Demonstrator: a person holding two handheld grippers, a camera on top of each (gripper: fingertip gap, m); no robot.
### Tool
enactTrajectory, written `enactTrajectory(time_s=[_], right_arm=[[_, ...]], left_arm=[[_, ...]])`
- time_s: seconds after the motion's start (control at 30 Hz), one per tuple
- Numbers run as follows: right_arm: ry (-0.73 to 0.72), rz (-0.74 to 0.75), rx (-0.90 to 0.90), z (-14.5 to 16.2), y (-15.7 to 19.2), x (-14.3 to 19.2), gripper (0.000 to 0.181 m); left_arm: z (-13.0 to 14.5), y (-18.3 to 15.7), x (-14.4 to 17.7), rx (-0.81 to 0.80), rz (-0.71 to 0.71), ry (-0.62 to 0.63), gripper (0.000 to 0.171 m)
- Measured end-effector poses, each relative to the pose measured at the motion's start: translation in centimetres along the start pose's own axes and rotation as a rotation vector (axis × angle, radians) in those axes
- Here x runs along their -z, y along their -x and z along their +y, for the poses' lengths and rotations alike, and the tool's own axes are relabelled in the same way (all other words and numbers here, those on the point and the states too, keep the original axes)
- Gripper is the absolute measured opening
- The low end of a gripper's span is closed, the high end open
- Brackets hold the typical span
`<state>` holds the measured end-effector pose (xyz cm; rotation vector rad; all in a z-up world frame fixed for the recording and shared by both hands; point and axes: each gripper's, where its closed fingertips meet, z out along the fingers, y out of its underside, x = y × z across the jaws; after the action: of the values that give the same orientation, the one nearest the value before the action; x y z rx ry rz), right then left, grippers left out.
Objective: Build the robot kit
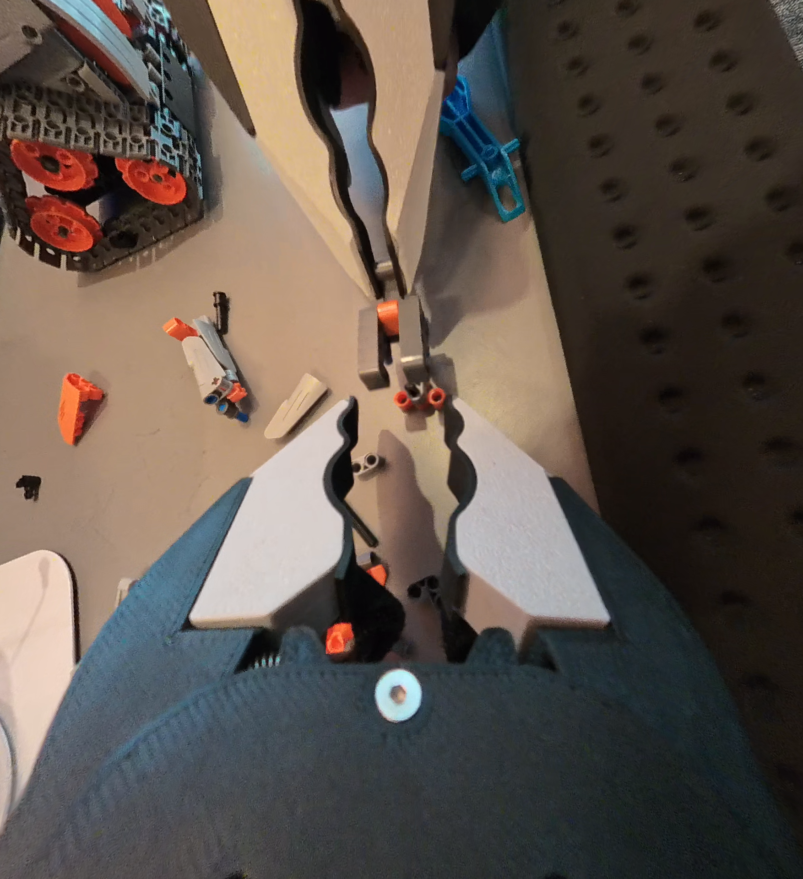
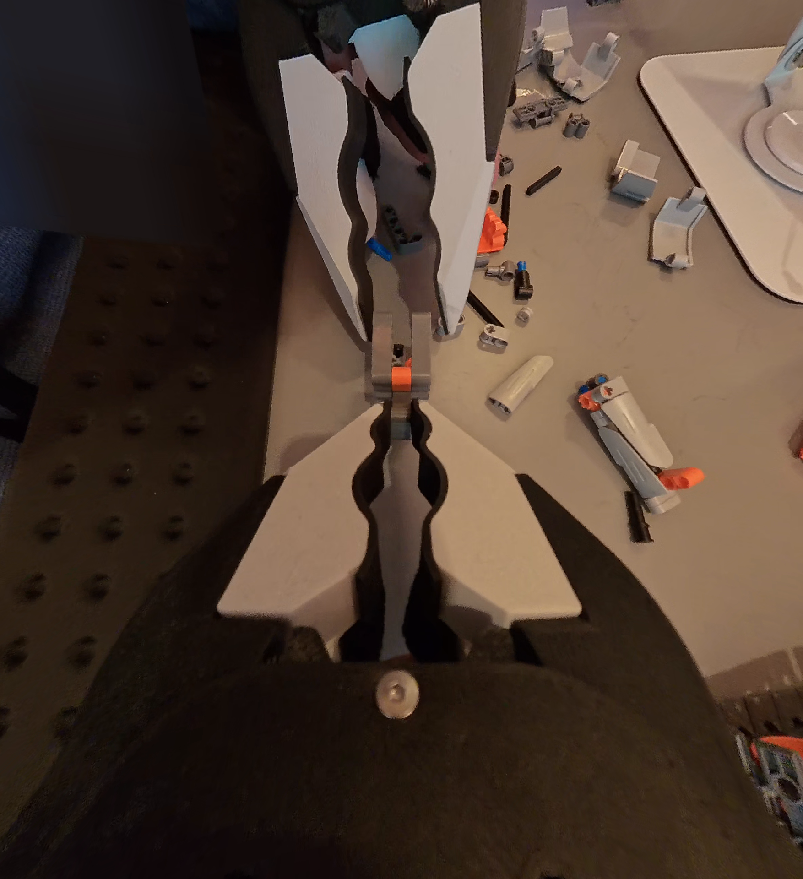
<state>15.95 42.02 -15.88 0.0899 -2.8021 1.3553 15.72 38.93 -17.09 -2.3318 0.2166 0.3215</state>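
My right gripper [image 2: 398, 406] is shut on the thin tab of a grey forked brick assembly [image 2: 399, 366] with an orange piece in its middle, and holds it over the grey table [image 2: 580, 594]. In the left wrist view the right gripper [image 1: 392, 285] comes in from the top with the assembly [image 1: 390, 342] hanging from it. My left gripper [image 1: 402, 409] is open and empty. Its fingertips [image 1: 349, 409] sit just short of the assembly's free end, where two red pins [image 1: 419, 398] stick out. From the right wrist view the left gripper [image 2: 406, 330] straddles that far end.
A tracked brick vehicle [image 1: 95, 157] with orange wheels stands at far left. Loose parts lie about: an orange wedge [image 1: 76, 404], a grey-white sub-assembly [image 1: 214, 361], a white panel [image 1: 295, 404], a blue tool [image 1: 485, 147]. A white stand base [image 2: 675, 142] and a dark studded mat [image 1: 699, 333] flank the table. Across from one pair of fingers to the other is roughly 4 cm.
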Motion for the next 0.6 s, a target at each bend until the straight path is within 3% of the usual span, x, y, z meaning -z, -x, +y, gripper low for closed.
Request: enactTrajectory(time_s=[0.27, 0.6], right_arm=[[-0.059, 0.053, -0.05, -0.2, -1.6, 2.5, 0.005], [-0.056, 0.062, -0.052, 0.4, -2.0, 2.8, 0.005]], left_arm=[[0.6, -0.8, -1.2, -0.008, 0.038, 0.063, 0.031], [0.5, -1.4, -1.2, -0.013, 0.061, 0.079, 0.023]])
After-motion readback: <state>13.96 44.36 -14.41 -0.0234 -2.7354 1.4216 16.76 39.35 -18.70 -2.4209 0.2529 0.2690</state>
